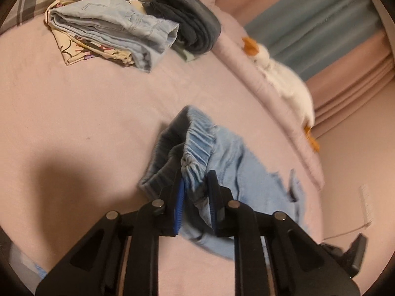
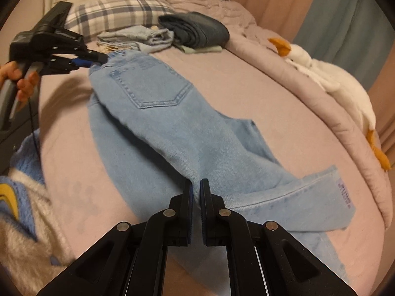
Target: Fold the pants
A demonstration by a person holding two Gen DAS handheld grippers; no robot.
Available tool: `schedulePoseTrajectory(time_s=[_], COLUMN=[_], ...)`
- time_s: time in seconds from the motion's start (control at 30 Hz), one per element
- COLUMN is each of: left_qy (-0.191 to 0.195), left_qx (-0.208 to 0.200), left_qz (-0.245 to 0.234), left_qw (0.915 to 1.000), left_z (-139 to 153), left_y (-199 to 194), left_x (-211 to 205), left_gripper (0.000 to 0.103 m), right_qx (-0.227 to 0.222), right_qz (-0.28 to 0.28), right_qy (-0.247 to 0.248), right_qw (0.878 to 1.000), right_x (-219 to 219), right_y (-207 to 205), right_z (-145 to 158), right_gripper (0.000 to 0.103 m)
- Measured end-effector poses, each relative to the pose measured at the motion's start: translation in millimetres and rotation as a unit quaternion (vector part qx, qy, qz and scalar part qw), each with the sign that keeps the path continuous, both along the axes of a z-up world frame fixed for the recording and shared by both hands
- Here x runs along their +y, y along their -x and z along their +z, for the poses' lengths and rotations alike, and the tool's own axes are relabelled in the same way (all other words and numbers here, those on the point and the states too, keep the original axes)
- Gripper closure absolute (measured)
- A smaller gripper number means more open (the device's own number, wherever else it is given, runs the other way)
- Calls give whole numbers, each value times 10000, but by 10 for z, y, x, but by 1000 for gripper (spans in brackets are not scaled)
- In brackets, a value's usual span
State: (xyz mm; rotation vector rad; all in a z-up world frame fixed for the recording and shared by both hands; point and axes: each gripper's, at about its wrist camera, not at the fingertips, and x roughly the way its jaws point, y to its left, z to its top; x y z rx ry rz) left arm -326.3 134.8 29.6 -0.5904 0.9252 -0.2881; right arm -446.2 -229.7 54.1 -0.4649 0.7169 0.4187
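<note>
Light blue jeans (image 2: pixel 160 128) lie stretched across the pink bed, back pocket up, legs folded over each other. My left gripper (image 1: pixel 195 187) is shut on the elastic waistband (image 1: pixel 197 145) and holds it slightly lifted; it also shows in the right wrist view (image 2: pixel 98 58) at the jeans' top end. My right gripper (image 2: pixel 196 187) is shut on a pinch of denim at the leg part, near the cuffs (image 2: pixel 328 192). In the left wrist view the jeans (image 1: pixel 246 172) trail away to the right.
A stack of folded clothes (image 1: pixel 111 34) and dark folded jeans (image 1: pixel 195 22) sit at the bed's head by a plaid pillow (image 2: pixel 111 12). A white plush goose (image 2: pixel 333 81) lies along the right edge. A blue-white fuzzy garment (image 2: pixel 22 197) lies at left.
</note>
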Motion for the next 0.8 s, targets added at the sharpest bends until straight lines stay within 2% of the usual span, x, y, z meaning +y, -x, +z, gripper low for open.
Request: schedulePoseTrajectory(time_s=[0.07,0.2,0.27,0.33,0.43,0.5,0.57,0.67,0.7,0.8], left_qy=[-101,23,-358,-745,-1317,-1678,-1888,-2106,-2172,-2326], left_qx=[137,203,195,121,-143,-407,-647,-866,-916,-961], left_qz=[11,-106,-147,-125,-122,-244,-539,-1064,-1302,-1874], left_qw=[9999,9997,9991,9971,9911,9847,9784,9679,9631,9495], left_z=[-116,-187,-172,-124,24,122,212,239,223,139], left_y=[3,50,41,68,183,251,314,371,396,444], left_x=[17,61,3,-15,-37,-107,-269,-603,-775,-1189], left_gripper=[86,84,69,61,59,59,59,61,61,61], right_qx=[8,151,128,282,418,609,862,910,913,1043], right_qz=[166,481,509,435,317,280,278,162,-39,-686], right_qy=[195,595,814,889,615,312,-298,-1135,-1258,-964], right_qw=[9997,9970,9953,9947,9967,9973,9954,9892,9878,9875], right_x=[50,229,293,314,255,162,5,-197,-263,-315], right_y=[83,230,257,191,130,124,136,99,34,-167], right_z=[-57,-273,-375,-510,-505,-403,-244,-97,-98,-291], right_gripper=[98,98,98,98,96,89,79,73,73,73])
